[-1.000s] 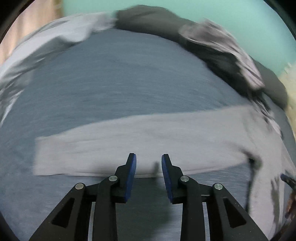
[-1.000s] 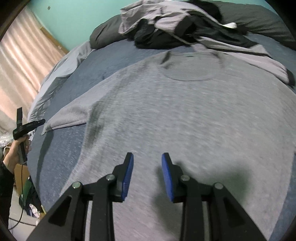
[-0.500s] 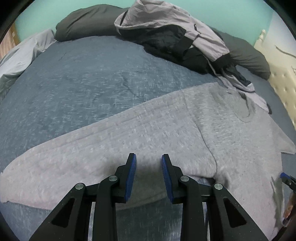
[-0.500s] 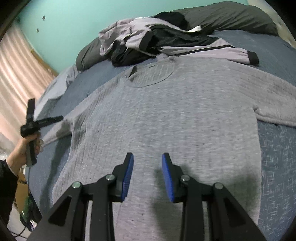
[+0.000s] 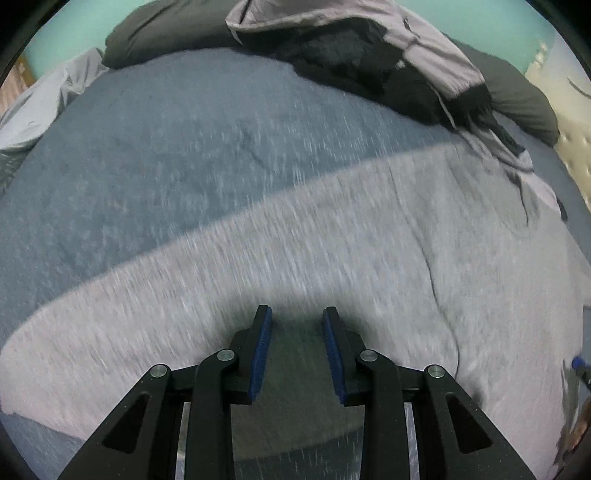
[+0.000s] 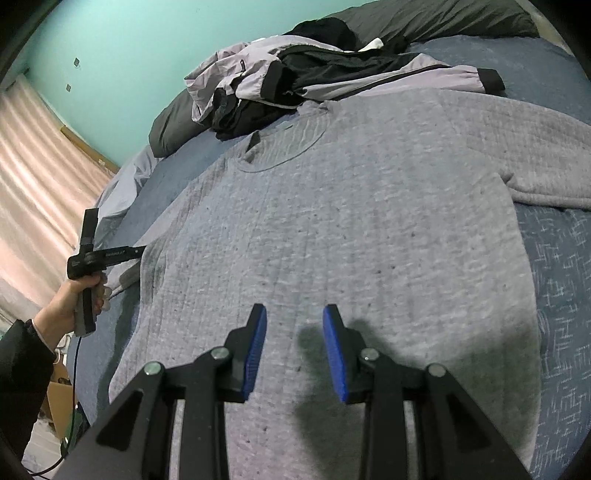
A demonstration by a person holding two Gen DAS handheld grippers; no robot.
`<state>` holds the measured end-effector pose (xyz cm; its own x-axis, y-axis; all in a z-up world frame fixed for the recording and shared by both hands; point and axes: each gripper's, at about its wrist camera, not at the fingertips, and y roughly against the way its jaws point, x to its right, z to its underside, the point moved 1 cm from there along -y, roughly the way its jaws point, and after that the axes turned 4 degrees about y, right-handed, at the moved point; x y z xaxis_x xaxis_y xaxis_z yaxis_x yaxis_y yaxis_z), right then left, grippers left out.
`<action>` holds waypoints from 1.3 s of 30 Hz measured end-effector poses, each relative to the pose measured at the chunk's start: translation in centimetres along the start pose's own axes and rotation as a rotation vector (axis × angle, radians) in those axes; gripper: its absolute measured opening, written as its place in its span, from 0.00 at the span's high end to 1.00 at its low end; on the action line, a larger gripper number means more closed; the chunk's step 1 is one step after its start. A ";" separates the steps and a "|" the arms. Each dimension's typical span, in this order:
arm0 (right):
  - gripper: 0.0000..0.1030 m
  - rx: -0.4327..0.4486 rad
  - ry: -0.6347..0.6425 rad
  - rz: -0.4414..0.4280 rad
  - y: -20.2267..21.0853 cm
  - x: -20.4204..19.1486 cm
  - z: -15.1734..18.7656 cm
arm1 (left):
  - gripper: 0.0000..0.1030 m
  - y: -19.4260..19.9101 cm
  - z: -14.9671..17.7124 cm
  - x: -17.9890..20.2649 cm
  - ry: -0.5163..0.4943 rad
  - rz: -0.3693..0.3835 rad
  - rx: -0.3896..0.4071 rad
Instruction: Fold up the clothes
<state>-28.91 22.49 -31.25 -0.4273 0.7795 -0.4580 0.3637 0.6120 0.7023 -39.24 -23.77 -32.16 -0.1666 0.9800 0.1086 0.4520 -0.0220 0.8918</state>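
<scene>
Right wrist view: the grey sweater (image 6: 369, 229) is spread flat on the bed (image 6: 561, 332), collar pointing away, with right tongs (image 6: 294, 318) and left tongs (image 5: 296, 320) held released, empty, above it.

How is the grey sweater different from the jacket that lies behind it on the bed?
The grey sweater is spread flat, while the jacket lies crumpled in a heap. The sweater is one plain grey; the jacket is pale lilac-grey with black cuffs and lining. The sweater lies nearer to both grippers, the jacket by the dark pillows. Both rest on the blue bedcover.
</scene>
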 end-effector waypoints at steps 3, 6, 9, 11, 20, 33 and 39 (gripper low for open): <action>0.69 0.008 -0.007 -0.002 0.1 0.3 -0.1 | 0.66 -0.1 -2.0 0.0 0.013 -0.013 0.019; 0.69 0.007 -0.018 0.003 -0.1 0.8 -0.2 | 0.54 -0.9 -3.4 0.6 0.004 -0.025 0.020; 0.69 0.006 -0.029 0.005 -0.2 1.3 -0.2 | 0.54 -1.9 -4.6 1.3 -0.021 -0.047 0.013; 0.69 0.009 -0.033 0.006 -0.1 1.6 -0.4 | 0.54 -2.6 -5.1 1.7 -0.042 -0.064 0.013; 0.69 0.015 -0.055 -0.010 0.0 2.2 -0.6 | 0.97 -4.8 -5.3 2.9 -0.103 -0.091 0.005; 0.69 0.010 -0.064 -0.023 -0.3 2.2 -0.5 | 0.98 -3.4 -7.2 2.1 -0.052 -0.088 0.095; 0.69 0.004 -0.065 -0.021 -0.6 2.5 -0.4 | 0.98 -5.0 -7.5 2.1 -0.045 -0.116 0.068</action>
<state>-30.52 24.00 -32.56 -0.3798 0.7736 -0.5073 0.3586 0.6286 0.6901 -48.45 -23.09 -33.09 -0.1825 0.9831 -0.0144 0.4904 0.1038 0.8653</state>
